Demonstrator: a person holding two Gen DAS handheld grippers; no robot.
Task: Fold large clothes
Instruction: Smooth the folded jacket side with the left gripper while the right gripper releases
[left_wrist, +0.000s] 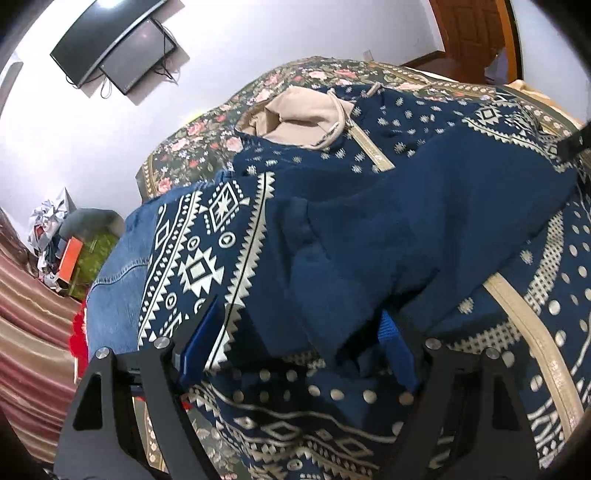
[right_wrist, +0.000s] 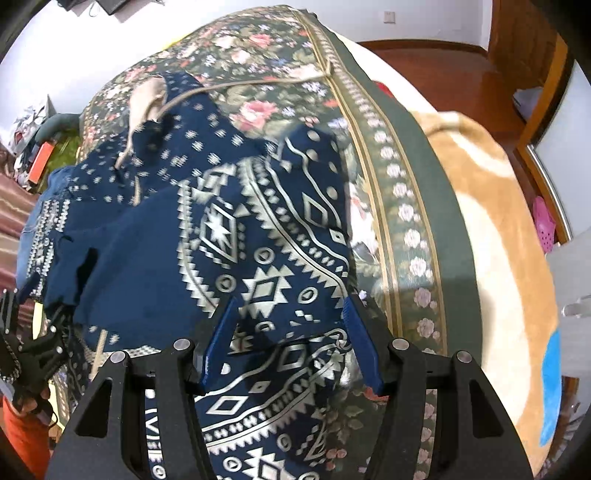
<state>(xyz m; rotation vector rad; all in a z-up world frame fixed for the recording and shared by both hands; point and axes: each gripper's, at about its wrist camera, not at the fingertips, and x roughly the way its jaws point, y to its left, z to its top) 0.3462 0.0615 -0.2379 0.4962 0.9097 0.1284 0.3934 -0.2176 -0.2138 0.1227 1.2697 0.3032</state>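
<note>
In the left wrist view, the left gripper (left_wrist: 299, 347) has its jaws spread wide, with a fold of the hoodie (left_wrist: 369, 229) bunched between and over them; one blue pad (left_wrist: 201, 339) stands clear at the left, the other is half buried under plain navy cloth, so the jaws are apart and not pinching the cloth. The hoodie, navy with a cream geometric print, lies spread on the bed (left_wrist: 207, 147), whose cover is dark with pink flowers. Its beige-lined hood (left_wrist: 295, 118) lies at the far end, toward the wall, with a beige zipper strip (left_wrist: 369, 144) running down from it. Jeans (left_wrist: 118, 266) lie beside the hoodie at the bed's left edge, partly under it. Two dark screens (left_wrist: 114, 48) hang on the wall beyond, and a tip of the other gripper shows at the right edge. In the right wrist view, the right gripper (right_wrist: 290, 343) hovers over the hoodie (right_wrist: 236, 229) with its jaws wide apart, printed cloth lying between the blue pads (right_wrist: 218, 343) without being pinched. A sleeve (right_wrist: 314, 177) stretches toward the bed's (right_wrist: 417, 206) right edge, where the flowered border runs. A tan blanket (right_wrist: 491, 229) lies past that border on the right. The left gripper (right_wrist: 40, 350) shows low at the left, by the hoodie's dark edge; this view is slightly blurred.
</note>
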